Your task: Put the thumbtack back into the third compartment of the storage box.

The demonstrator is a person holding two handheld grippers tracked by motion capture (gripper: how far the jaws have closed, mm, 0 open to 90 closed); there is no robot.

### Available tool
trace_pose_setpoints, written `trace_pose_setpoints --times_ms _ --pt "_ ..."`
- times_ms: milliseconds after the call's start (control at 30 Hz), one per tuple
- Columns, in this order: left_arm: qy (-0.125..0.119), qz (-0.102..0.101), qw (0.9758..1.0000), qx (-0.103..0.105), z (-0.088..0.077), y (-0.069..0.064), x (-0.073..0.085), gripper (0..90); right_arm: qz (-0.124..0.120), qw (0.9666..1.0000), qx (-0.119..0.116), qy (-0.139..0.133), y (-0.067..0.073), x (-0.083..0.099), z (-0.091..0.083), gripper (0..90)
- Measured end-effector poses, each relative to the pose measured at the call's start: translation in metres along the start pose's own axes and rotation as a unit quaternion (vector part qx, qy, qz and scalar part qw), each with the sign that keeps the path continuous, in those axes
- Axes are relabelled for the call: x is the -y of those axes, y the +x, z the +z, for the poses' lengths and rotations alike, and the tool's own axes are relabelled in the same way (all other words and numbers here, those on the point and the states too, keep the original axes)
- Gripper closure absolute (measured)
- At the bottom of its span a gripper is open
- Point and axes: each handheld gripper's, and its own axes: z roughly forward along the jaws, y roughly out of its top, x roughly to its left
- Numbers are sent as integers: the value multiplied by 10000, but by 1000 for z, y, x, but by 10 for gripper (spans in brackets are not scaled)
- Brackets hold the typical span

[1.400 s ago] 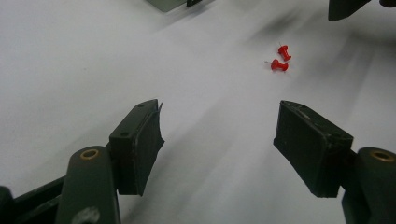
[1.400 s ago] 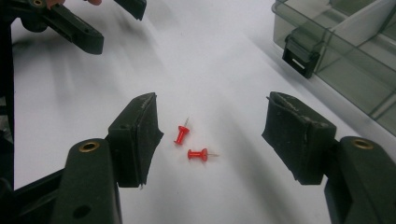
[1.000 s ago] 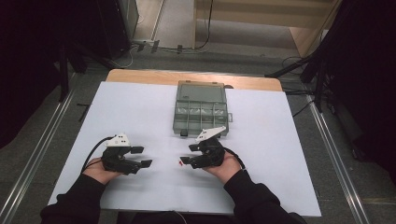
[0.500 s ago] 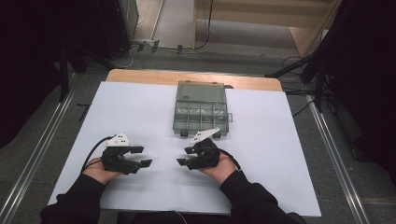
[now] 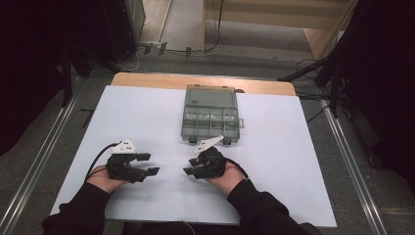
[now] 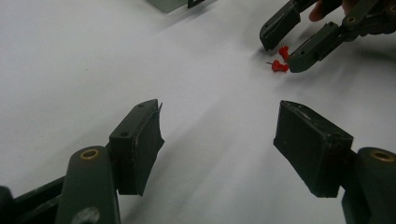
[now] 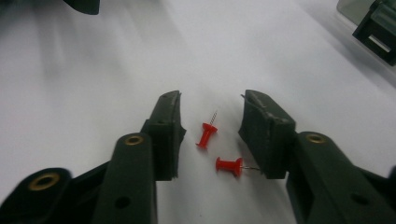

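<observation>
Red plastic push pins are the work in hand: two of them lie on the white sheet covering the table, near its front edge and about midway between its left and right edges. The right hand-held gripper (image 7: 211, 122) is lowered over them with its jaws either side; the jaws have just been closing, yet neither pad presses on a pin. The upper push pin (image 7: 206, 134) lies between the jaws with its needle pointing away, while the lower push pin (image 7: 229, 166) lies crosswise, its needle tip touching or just beside the right jaw. The left hand-held gripper (image 6: 218, 135) rests nearby toward the left edge, jaws wide apart and empty. A grey compartment box (image 5: 210, 115) sits farther back, near the middle of the table.

This looks like the pick-up step. Next, the jaws should probably centre on one pin's head and close gently, since the second pin lies close enough to be nudged or caught along with it.
</observation>
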Motion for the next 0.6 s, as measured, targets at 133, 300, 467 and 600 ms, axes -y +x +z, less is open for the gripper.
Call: trace_pose_setpoints --times_ms 133,300,467,600 --pt "-7 7 10000 -14 0 0 0 307 -25 10000 -53 78 0 0 3 648" --pt "-8 5 10000 -6 0 0 0 307 -95 9999 -7 125 2 0 4 705" --pt "-5 2 10000 -4 0 0 0 307 -64 9999 40 148 4 1 5 808" --pt "-4 9 10000 -2 0 0 0 307 -8 9999 12 148 1 0 5 827"
